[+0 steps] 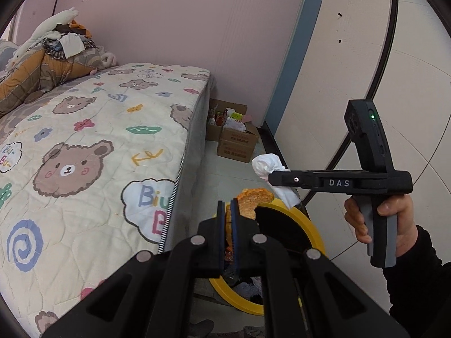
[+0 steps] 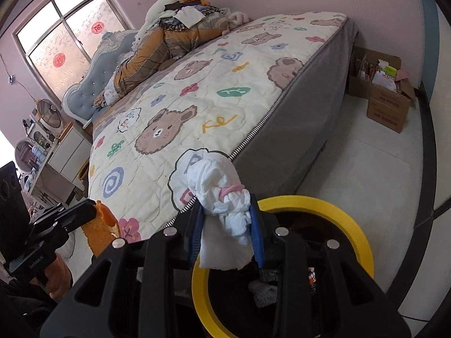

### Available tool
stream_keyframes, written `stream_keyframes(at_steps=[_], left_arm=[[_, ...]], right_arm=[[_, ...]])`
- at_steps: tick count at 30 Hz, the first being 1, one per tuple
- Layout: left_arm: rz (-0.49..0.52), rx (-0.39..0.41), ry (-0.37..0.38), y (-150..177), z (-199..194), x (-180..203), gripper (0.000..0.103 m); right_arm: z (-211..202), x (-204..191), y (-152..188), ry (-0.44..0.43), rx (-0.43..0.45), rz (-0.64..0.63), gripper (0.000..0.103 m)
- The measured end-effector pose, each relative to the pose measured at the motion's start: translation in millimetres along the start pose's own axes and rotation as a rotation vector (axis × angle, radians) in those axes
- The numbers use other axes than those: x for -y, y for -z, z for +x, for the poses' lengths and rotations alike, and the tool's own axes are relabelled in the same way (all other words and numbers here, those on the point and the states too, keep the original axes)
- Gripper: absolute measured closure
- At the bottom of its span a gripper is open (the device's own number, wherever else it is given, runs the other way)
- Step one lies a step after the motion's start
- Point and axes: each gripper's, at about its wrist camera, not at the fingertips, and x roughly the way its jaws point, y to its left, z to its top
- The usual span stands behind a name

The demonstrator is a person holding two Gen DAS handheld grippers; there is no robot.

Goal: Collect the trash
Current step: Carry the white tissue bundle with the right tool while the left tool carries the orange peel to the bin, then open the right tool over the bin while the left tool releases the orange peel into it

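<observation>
My left gripper is shut on a flat orange wrapper, held above the yellow-rimmed trash bin beside the bed. The right wrist view shows that left gripper and the orange wrapper at the lower left. My right gripper is shut on a crumpled white tissue wad with a pink band around it, above the bin's yellow rim. From the left wrist view the right gripper reaches in from the right with the tissue wad at its tip. Some trash lies inside the bin.
A bed with a bear-print quilt fills the left, with a heap of clothes at its head. Open cardboard boxes with packets stand on the pale floor by the pink wall. A person's hand grips the right handle.
</observation>
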Motion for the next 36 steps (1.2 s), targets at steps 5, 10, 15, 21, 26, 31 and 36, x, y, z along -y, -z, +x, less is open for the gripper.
stream_keyframes(at_steps=[5, 10, 15, 21, 26, 31, 36], left_arm=[[0.024, -0.060, 0.030, 7.7, 24.2, 20.6, 0.099], [0.035, -0.125, 0.053, 19.1, 49.6, 34.3, 0.099], [0.030, -0.188, 0.067, 29.4, 67.1, 40.9, 0.099], [0.013, -0.236, 0.087, 35.6, 80.9, 40.3, 0.099], [-0.029, -0.276, 0.119, 39.0, 86.2, 33.4, 0.093], [-0.033, -0.253, 0.133, 39.3, 77.0, 31.0, 0.063], [-0.048, -0.225, 0.131, 36.8, 65.4, 24.2, 0.057]], right_arm=[[-8.8, 16.2, 18.1, 0.012, -0.001, 0.028, 0.074], [-6.7, 34.4, 34.8, 0.026, -0.038, 0.079, 0.074], [3.7, 50.9, 49.3, 0.031, -0.089, 0.132, 0.074], [13.8, 63.2, 56.5, 0.035, -0.115, 0.162, 0.072], [13.7, 71.4, 54.5, 0.051, -0.110, 0.188, 0.065], [8.4, 78.9, 50.9, 0.096, -0.093, 0.213, 0.055], [0.6, 79.1, 43.2, 0.115, -0.069, 0.217, 0.055]])
